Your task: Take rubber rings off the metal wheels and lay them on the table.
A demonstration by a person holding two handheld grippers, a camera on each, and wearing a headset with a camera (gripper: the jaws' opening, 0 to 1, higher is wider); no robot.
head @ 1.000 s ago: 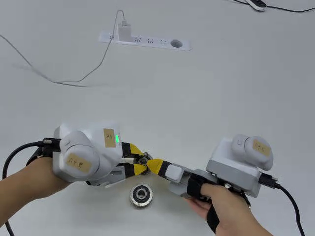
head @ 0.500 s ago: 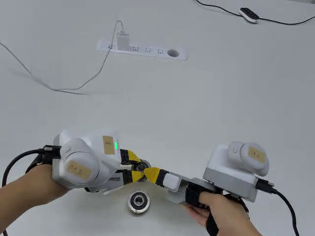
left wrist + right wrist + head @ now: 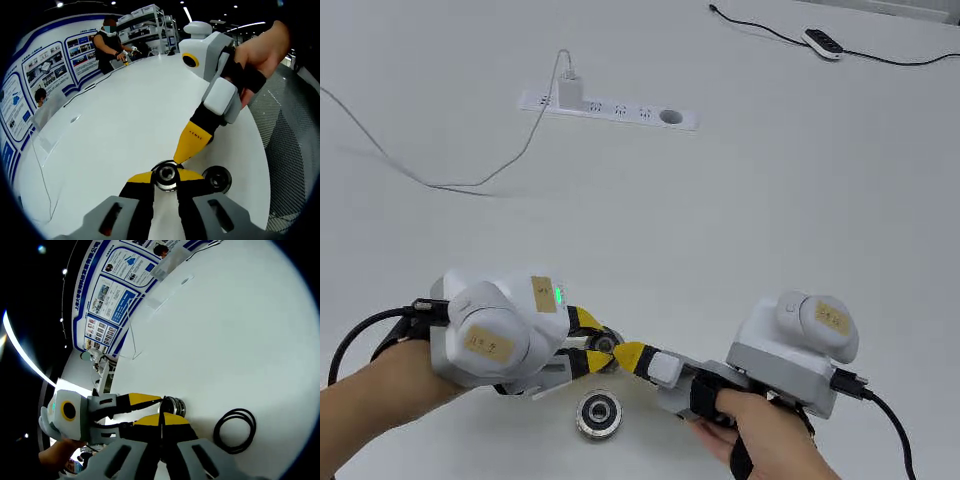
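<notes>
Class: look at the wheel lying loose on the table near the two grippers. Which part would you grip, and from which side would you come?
Probably its outer rim, coming straight down from above. The wheel lies flat with its bore facing up, so open jaws could straddle it and close on opposite sides of the round edge.

White workbench [image 3: 770, 230], power strip [image 3: 610, 108] with cable [image 3: 450, 186], blue-framed wall posters [image 3: 45, 65], shelving [image 3: 150, 20], ceiling strip lights [image 3: 188, 14]

Lab or showroom hall, blue-framed wall posters [image 3: 45, 65], storage shelves [image 3: 150, 20], large white workbench [image 3: 770, 220], power strip [image 3: 610, 108]
</notes>
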